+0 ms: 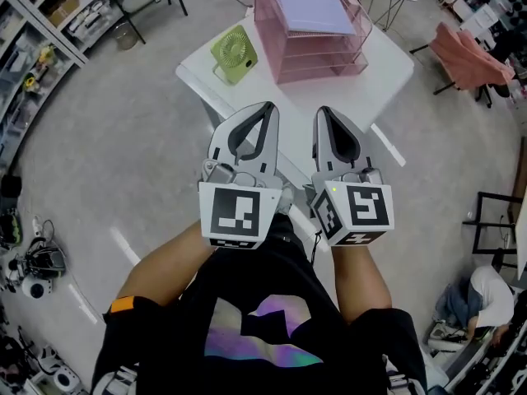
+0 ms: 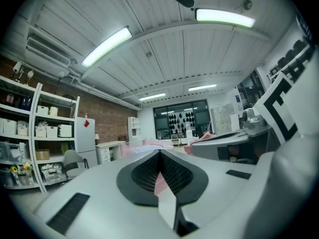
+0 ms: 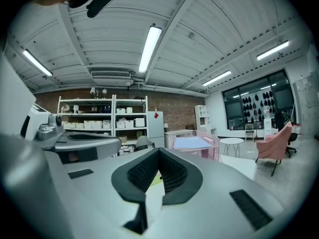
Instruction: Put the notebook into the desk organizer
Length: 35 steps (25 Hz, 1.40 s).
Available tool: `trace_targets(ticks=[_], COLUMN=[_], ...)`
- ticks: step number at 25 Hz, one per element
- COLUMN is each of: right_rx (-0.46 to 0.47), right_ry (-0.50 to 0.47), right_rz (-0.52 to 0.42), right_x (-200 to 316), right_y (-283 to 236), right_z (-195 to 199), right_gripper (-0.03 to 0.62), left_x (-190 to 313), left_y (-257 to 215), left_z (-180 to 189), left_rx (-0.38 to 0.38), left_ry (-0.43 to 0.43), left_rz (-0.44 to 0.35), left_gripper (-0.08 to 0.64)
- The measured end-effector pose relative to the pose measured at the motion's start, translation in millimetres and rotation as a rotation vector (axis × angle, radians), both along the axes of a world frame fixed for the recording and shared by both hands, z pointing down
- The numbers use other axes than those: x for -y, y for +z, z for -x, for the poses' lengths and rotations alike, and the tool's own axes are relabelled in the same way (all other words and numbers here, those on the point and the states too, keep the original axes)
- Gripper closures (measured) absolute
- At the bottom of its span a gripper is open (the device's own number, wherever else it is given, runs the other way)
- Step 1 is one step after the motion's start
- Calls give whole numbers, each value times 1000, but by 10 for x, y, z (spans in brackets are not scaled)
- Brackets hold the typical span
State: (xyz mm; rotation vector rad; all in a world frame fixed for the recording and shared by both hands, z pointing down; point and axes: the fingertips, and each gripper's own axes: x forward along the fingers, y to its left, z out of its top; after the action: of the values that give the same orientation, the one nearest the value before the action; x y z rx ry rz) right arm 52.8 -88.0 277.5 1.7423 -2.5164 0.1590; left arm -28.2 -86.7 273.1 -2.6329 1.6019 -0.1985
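Left gripper (image 1: 267, 107) and right gripper (image 1: 323, 112) pressed together, empty; notebook (image 1: 311, 5) atop desk organizer (image 1: 280, 56), well ahead.

The pink tiered desk organizer (image 1: 321, 56) looks like thin metal mesh, and the lilac notebook (image 1: 311, 5) has a matt paper cover. The white counter (image 1: 387, 76) is smooth with a faint sheen, and the small green fan (image 1: 234, 53) is moulded plastic. The left gripper (image 1: 268, 107) and right gripper (image 1: 323, 112) are matt grey plastic with black textured pads (image 2: 142, 176).

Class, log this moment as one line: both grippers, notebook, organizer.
left gripper: shut, empty | right gripper: shut, empty | notebook: lying on top tier of desk organizer | green fan: beside it on table
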Motion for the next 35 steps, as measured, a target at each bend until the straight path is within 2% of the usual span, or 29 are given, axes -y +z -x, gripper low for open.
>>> trace_targets(ticks=[9,15,21,29,35], right_rx=[-15,-21,-34,-50,-54], right_ry=[43,42,25,5,-14], right_rz=[15,36,75,112,119], right_x=[-806,-1178,-1454,-1701,-1727], right_y=[-2,25,212,419,467], right_z=[190,157,23,-180,-257], right_gripper=[575,575,575,575,575], left_x=[-770,-1109,-1375,-1637,-1640], left_y=[11,55,174,531,537], left_z=[204,204,124,-38,-140], left_rx=[-39,-54,-43,-28,-16], left_ry=[55,79,45,21,0], left_rz=[12,61,62,145,130], left_gripper=[552,551,551,552,551])
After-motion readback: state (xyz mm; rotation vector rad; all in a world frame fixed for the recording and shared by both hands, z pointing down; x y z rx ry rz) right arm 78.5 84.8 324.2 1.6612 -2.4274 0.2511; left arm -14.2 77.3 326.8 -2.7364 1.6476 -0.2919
